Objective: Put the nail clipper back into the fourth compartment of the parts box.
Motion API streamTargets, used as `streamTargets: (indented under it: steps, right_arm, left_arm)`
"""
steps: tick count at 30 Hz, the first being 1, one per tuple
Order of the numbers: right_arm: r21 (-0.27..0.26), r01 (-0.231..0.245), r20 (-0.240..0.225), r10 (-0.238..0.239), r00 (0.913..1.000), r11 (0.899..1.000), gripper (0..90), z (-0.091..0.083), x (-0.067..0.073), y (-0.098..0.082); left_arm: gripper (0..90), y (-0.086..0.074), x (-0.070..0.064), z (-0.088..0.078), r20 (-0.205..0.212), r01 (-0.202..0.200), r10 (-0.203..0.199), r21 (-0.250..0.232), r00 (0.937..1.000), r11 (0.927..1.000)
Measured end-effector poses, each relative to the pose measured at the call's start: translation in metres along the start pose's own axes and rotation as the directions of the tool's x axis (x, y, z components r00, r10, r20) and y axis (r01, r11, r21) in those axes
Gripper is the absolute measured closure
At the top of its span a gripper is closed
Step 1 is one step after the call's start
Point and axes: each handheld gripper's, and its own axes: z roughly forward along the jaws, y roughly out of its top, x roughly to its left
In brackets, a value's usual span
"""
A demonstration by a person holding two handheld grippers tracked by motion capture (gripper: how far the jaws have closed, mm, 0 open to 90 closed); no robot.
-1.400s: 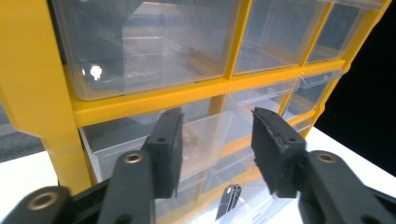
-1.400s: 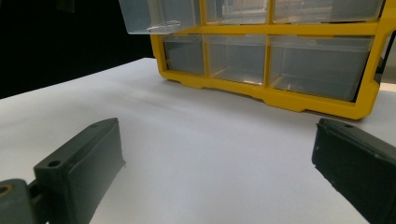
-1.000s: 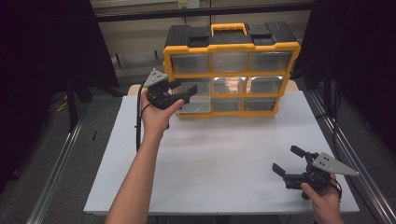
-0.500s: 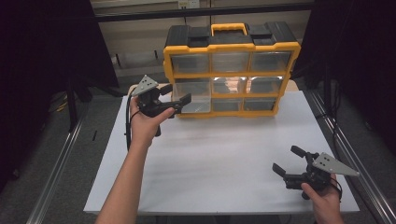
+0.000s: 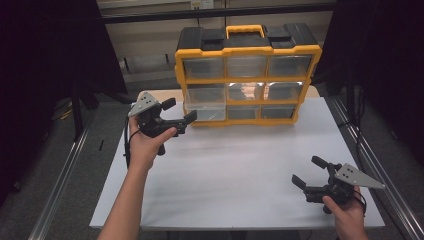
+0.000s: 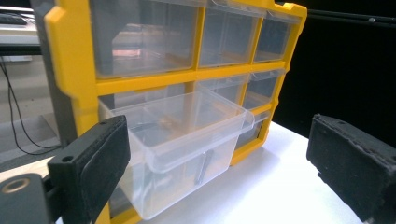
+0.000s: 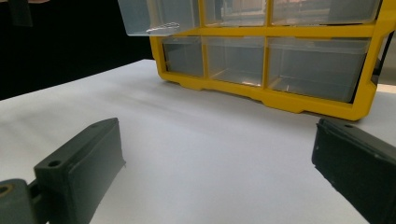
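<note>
Left claw [image 5: 181,111] jaws just spread apart, nothing between, now backed off left of yellow organizer [image 5: 247,75]; its middle-left clear drawer [image 6: 180,147] left pulled out. Right claw [image 5: 307,171] idles agape, near tabletop [image 5: 235,170] corner.

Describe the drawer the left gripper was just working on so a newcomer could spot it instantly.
Start at the yellow organizer with the black top, standing at the far side of the white table. It holds three rows of clear drawers; go to the middle row, leftmost column as the high view shows it. That pulled-out drawer juts forward of the frame, while its neighbours sit flush.
</note>
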Motion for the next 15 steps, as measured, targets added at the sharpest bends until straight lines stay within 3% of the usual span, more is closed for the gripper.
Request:
streamTargets:
  steps: [7,9,11,12,15]
  right_arm:
    - [0.005,0.000,-0.004,0.000,1.0000,1.000,1.4,0.000,0.000,0.000]
    - [-0.001,-0.007,0.000,0.007,1.0000,1.000,1.4,0.000,0.000,0.000]
    - [0.001,-0.003,0.001,0.003,1.0000,1.000,1.4,0.000,0.000,0.000]
    - [-0.001,-0.006,0.004,0.006,1.0000,1.000,1.4,0.000,0.000,0.000]
    - [0.000,-0.001,0.002,0.001,1.0000,1.000,1.4,0.000,0.000,0.000]
  left_arm:
    - [5.9,-0.013,0.005,-0.014,-0.014,0.004,-0.004,-0.023,0.9999,0.9997]
    - [6.0,-0.016,0.007,-0.019,-0.015,-0.015,0.015,-0.009,0.9998,0.9998]
    - [6.0,-0.020,0.007,-0.022,-0.026,-0.002,0.002,-0.013,0.9997,0.9999]
    - [6.0,-0.022,0.009,-0.025,-0.012,-0.022,0.021,-0.011,0.9997,0.9997]
    - [6.0,-0.029,0.008,-0.029,-0.021,-0.004,0.003,-0.023,0.9998,0.9997]
